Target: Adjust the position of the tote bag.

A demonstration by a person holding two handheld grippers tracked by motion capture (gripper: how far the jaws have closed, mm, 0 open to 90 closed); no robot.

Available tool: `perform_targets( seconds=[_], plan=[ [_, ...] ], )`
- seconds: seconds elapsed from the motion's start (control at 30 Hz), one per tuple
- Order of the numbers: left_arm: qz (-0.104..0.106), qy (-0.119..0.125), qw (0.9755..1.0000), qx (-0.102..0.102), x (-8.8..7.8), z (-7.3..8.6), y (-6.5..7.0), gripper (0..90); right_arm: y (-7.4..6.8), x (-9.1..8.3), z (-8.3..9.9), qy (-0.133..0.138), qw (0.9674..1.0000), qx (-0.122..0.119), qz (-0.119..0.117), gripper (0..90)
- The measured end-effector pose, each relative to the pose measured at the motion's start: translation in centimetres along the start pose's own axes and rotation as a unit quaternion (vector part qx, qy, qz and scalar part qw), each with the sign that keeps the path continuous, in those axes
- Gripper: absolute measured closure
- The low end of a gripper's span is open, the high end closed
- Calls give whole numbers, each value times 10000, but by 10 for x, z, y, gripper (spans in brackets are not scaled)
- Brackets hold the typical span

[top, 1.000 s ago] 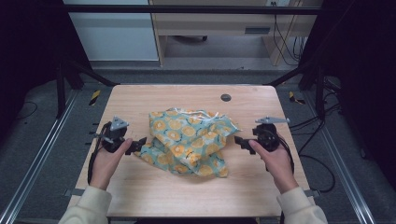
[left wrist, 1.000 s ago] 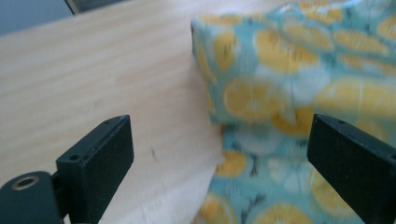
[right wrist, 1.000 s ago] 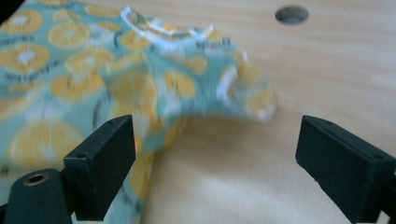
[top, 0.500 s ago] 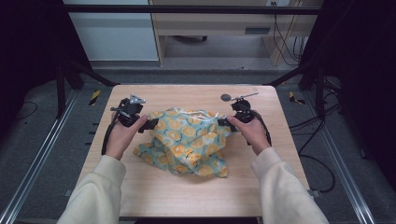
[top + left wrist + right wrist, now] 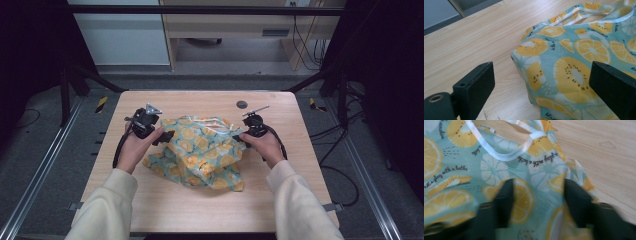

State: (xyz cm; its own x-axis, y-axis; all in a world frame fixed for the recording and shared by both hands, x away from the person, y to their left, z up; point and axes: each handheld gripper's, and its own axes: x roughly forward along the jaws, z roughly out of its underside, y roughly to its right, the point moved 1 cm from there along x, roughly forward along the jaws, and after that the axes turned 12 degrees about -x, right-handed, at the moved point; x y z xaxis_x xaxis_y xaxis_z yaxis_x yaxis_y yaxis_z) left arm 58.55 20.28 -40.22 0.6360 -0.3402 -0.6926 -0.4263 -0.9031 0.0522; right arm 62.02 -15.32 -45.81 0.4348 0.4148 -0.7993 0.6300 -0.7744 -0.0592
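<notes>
Two grippers now flank crumpled fruit-print cloth [image 5: 200, 152], which lies mid-table [image 5: 150, 200] with white-trimmed edge farthest from person. Right gripper [image 5: 239, 137] at cloth's right edge: jaws just been closing, half-narrowed, fabric between them, pads not yet clearly pinching. Left gripper [image 5: 169, 138] at cloth's left corner, jaws wide, holding nothing. Likely meaning: grasp beginning, for spreading or folding. Versus second ago: both hands moved from cloth's near flanks to its far corners.

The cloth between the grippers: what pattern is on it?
The cloth is teal with yellow-orange citrus slices and small black script, trimmed in white; clearest in the left gripper view.
</notes>
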Motion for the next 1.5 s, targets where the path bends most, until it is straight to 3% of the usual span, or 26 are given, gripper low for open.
perform_targets(
  seconds=[0.1,0.17,0.27,0.43,0.47,0.67,0.83,0.87,0.9,0.93,0.97,1.0,1.03,1.23,1.33,1.5],
  plan=[
    [-3,34,10000,-11,-1,-2,-1,66,-4,-6,-1,167,9996,-228,-81,857],
    [-28,17,10000,-17,-1,-3,-3,68,-5,-10,-3,284,9991,-281,-130,900],
    [-63,-14,10000,-52,1,-7,-5,71,-6,-15,-4,422,9985,-327,-119,900],
    [-42,-83,10000,-12,7,-14,-5,78,-3,-34,-6,870,9950,-485,71,900],
    [-12,-73,10000,-53,8,-15,-4,81,-2,-36,-6,864,9947,-542,140,900],
    [118,-172,9997,-86,25,-19,3,86,-3,-38,-5,919,9937,-637,29,900],
    [125,-501,9986,-122,42,-19,6,93,-7,-37,-5,959,9927,-735,2,900],
    [179,-734,9971,-62,46,-17,7,161,-6,-36,-4,961,9928,-715,-12,900],
    [179,-734,9971,-62,46,-17,7,181,-6,-36,-4,961,9928,-715,-12,900],
    [291,-962,9949,31,47,-15,7,253,-6,-36,-4,948,9930,-705,-8,900],
    [291,-962,9949,31,47,-15,7,338,-6,-36,-4,948,9930,-705,-8,900],
    [293,-1020,9943,135,46,-14,7,338,-6,-36,-4,939,9931,-708,-8,900],
    [257,-1034,9942,154,45,-14,6,449,-5,-37,-4,975,9930,-671,-30,900],
    [478,-1205,9915,65,44,-5,0,827,-2,-39,-2,1013,9924,-696,13,900],
    [503,-1200,9914,122,43,-2,-1,895,-3,-40,-2,1037,9921,-704,31,900],
    [418,-829,9957,81,33,-4,-2,900,-5,-48,-3,1148,9906,-737,95,900]
  ],
)
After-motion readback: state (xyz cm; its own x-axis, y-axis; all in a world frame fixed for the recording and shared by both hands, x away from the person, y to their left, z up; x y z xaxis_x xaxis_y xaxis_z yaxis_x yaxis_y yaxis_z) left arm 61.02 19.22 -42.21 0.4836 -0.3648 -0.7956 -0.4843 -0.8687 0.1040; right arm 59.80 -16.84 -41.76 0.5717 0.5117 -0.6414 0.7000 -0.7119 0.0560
